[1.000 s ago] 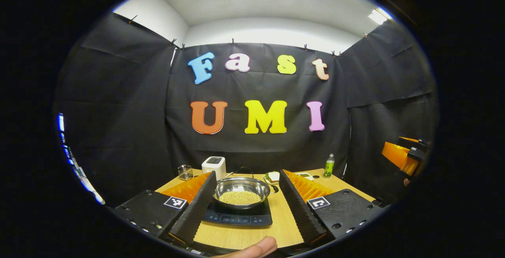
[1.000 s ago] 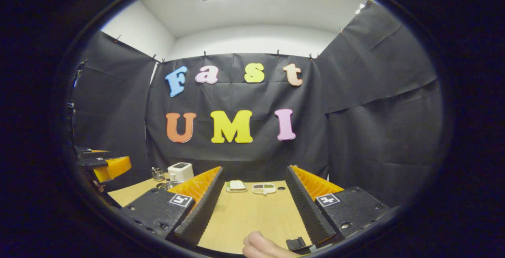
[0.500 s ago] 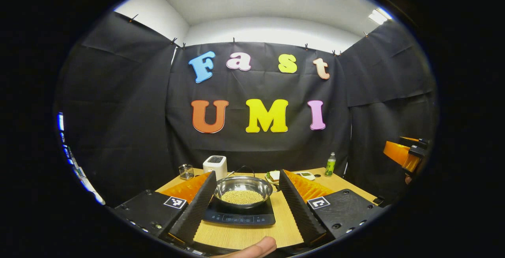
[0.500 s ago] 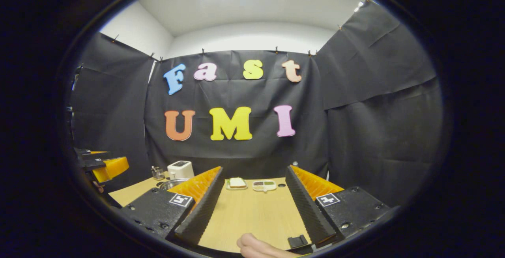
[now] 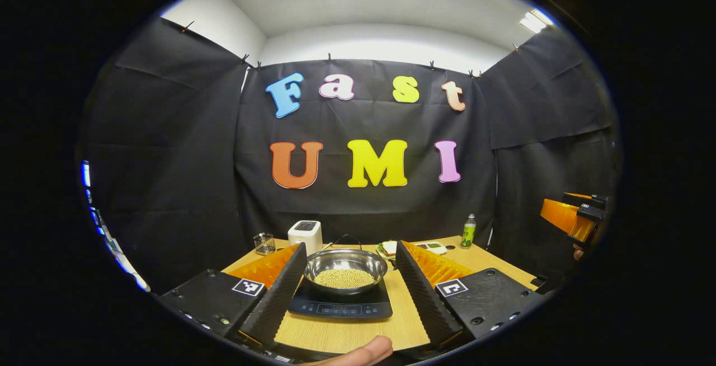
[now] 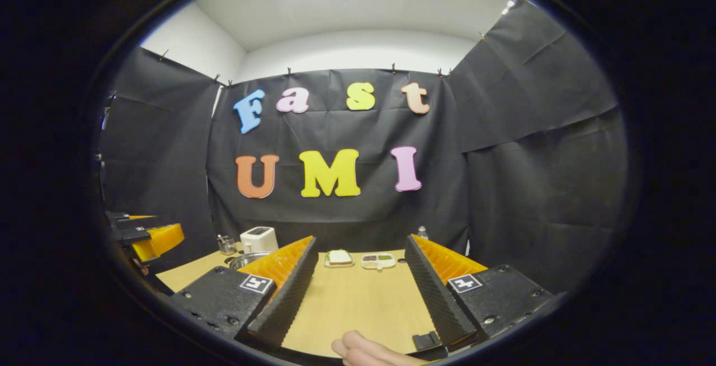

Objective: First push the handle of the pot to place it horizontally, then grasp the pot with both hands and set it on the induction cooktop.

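A steel pot holding yellowish grains stands on the black induction cooktop on the wooden table. A thin dark handle arcs behind its far rim. My left gripper is open and held back from the pot, which appears between its two fingers, apart from both. My right gripper is open over bare tabletop with nothing in it. In the right gripper view a bit of the pot's rim peeks past the left finger. Each gripper appears at the edge of the other's view: right gripper, left gripper.
Along the table's back stand a white toaster, a small glass holder and a green bottle. A sandwich plate and a divided dish lie at mid-back. The person's fingers show at the bottom.
Both views have shifted slightly, the table's things sitting a little higher in the right gripper view. The pot stays on the cooktop and both grippers remain open.
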Demonstrator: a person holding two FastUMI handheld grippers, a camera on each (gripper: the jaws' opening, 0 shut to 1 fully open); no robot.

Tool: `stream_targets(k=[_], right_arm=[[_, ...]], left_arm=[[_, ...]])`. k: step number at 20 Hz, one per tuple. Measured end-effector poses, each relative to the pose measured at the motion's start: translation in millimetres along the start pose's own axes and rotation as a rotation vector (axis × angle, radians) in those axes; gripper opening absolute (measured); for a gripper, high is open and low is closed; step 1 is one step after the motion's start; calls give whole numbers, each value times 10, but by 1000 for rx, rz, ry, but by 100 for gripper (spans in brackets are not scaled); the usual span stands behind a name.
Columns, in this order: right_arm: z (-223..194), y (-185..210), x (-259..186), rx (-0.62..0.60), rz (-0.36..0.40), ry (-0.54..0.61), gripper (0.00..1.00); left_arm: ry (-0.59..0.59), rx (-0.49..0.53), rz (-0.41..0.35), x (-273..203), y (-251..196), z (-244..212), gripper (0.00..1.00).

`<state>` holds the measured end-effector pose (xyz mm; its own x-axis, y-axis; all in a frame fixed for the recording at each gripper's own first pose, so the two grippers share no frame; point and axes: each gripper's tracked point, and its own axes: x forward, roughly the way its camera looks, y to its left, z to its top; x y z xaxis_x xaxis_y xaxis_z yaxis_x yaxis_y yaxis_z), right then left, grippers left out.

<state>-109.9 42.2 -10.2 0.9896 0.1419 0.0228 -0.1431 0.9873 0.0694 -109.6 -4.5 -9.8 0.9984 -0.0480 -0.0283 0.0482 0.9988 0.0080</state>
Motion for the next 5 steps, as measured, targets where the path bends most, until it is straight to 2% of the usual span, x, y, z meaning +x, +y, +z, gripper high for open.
stream_targets(k=[3,5], right_arm=[[-20,-2,13,10,9,10,99],[-20,-3,21,12,11,5,96]], left_arm=[[-5,1,-4,-29,-9,-4,95],[-10,-7,-7,-30,14,4,95]])
